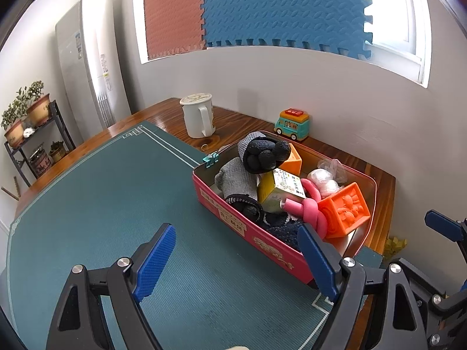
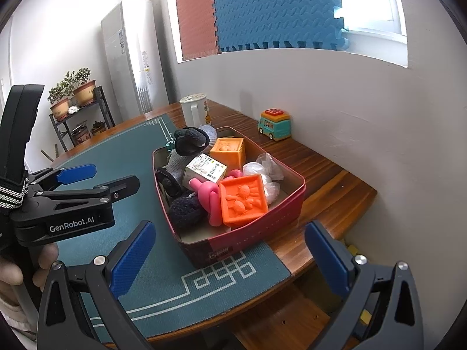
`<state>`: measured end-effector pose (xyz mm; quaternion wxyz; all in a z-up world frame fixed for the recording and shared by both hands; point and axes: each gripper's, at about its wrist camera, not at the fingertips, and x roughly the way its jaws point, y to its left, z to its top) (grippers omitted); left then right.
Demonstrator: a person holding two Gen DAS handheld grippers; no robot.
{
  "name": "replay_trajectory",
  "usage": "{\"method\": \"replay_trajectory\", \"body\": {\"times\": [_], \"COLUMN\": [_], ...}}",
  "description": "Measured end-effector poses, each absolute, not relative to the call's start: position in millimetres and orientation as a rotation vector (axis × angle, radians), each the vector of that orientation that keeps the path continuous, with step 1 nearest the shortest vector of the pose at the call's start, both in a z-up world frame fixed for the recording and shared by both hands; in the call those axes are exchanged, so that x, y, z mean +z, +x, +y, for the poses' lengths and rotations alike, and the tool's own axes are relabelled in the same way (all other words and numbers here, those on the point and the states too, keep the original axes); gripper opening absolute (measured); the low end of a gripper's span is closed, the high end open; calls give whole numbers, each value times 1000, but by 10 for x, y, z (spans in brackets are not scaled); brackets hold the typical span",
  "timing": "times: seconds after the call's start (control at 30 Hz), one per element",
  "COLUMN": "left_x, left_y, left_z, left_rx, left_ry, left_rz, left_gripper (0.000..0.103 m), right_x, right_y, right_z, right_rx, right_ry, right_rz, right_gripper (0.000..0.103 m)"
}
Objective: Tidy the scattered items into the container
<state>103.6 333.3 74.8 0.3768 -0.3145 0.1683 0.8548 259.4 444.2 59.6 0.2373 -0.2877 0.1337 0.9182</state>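
Observation:
A red tin box [image 1: 227, 213] [image 2: 256, 233] stands on the green mat, filled with socks, two orange embossed cubes [image 1: 344, 210] [image 2: 243, 199], a pink knotted toy [image 1: 312, 207] [image 2: 208, 194], a small printed carton [image 2: 204, 169] and a plastic bag [image 2: 264, 169]. My left gripper [image 1: 236, 258] hovers open and empty over the mat in front of the box's long side. My right gripper [image 2: 230, 258] is open and empty too, just before the box's short end. The left gripper [image 2: 76, 172] also shows in the right wrist view, at the left.
A white lidded mug [image 1: 198, 116] and a teal toy bus [image 1: 292, 124] stand on the wooden table [image 1: 379, 192] near the wall. A small teal clip [image 1: 210, 158] lies by the box's far corner. A person's hand [image 2: 17, 268] holds the left gripper. The table edge runs close at the right.

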Motion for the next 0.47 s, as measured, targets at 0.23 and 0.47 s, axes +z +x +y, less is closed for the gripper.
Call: {"method": "replay_trajectory", "body": {"times": [0.23, 0.47], "left_x": [706, 682], "left_y": [1031, 1016], "left_z": [3351, 3340], "left_rx": [2183, 2186], "left_ry": [-832, -827], "left_rz": [429, 432], "left_gripper": [87, 87], "right_x": [544, 507], "right_y": [2596, 2584], "right_z": [4434, 4458], "right_rx": [2503, 2503], "right_ry": [-807, -810], "right_rz": [356, 384], "right_gripper": [102, 102]}}
